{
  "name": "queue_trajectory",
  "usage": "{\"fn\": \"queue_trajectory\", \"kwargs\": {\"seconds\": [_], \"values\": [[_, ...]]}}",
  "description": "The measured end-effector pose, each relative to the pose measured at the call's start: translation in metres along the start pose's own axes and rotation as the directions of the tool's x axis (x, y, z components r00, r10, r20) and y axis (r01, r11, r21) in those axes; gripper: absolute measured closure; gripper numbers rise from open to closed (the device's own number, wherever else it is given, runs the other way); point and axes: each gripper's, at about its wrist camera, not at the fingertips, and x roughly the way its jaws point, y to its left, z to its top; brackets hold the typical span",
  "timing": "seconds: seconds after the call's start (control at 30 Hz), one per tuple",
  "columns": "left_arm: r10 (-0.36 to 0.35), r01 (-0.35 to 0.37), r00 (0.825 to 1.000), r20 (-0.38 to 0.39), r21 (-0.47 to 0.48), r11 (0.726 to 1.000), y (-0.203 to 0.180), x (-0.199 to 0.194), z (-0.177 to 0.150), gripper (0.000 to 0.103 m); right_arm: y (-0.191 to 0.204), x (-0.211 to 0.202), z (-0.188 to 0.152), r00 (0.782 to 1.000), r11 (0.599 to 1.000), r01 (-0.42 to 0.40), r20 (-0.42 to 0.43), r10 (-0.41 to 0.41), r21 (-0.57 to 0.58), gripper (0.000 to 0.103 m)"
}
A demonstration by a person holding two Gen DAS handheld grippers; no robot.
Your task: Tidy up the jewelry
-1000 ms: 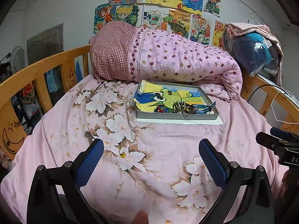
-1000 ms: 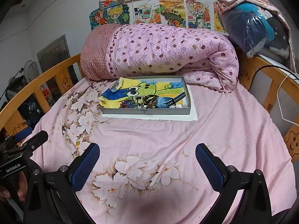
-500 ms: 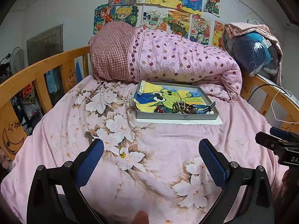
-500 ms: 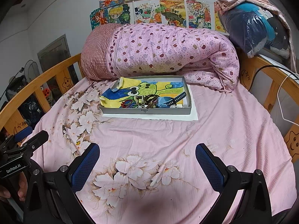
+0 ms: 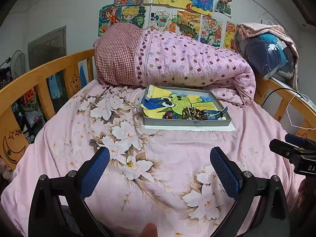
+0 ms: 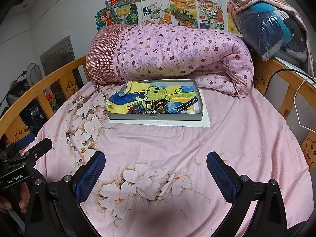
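Observation:
A shallow grey tray (image 5: 187, 122) (image 6: 156, 117) lies on white paper in the middle of the bed, lined with a yellow, blue and green drawing. A heap of jewelry (image 5: 194, 113) (image 6: 158, 106) sits along its near edge: brownish bangles, small red and blue pieces and a dark blue watch strap (image 5: 222, 112) (image 6: 187, 103). My left gripper (image 5: 159, 163) is open above the sheet, well short of the tray, nothing between its blue pads. My right gripper (image 6: 156, 165) is also open and empty, at a similar distance.
A rolled pink quilt (image 5: 177, 63) (image 6: 177, 53) lies right behind the tray. Wooden rails (image 5: 39, 79) (image 6: 286, 73) run along both sides of the bed. A bundle in plastic (image 6: 268, 25) sits at the back right. A hand (image 6: 11, 197) holds the other gripper at lower left.
The right wrist view has risen and neared the tray very slightly. The left gripper has stayed put, and both grippers stay open.

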Motion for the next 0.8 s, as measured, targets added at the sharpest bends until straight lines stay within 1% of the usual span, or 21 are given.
{"fn": "queue_trajectory", "kwargs": {"seconds": [0.2,0.3,0.57,0.8], "values": [[-0.002,0.002,1.0,0.0,-0.002,1.0,0.0001,0.0,-0.0001,0.003,0.0,0.0014,0.0028,1.0,1.0,0.001,0.0,-0.001,0.001,0.0],[0.016,-0.016,1.0,-0.003,-0.005,1.0,0.0008,0.0007,-0.0007,0.003,-0.0001,0.0014,0.0028,1.0,1.0,0.0,0.0,0.0,0.002,0.0],[0.021,-0.021,1.0,-0.017,-0.021,1.0,0.006,0.0033,-0.0035,0.004,-0.0005,0.0008,0.0012,1.0,1.0,-0.001,-0.002,0.001,0.002,0.0],[0.02,-0.021,1.0,-0.02,-0.017,1.0,0.0061,0.0032,-0.0032,0.003,-0.0011,0.002,0.0041,1.0,1.0,-0.001,-0.003,0.001,0.0,0.0]]}}
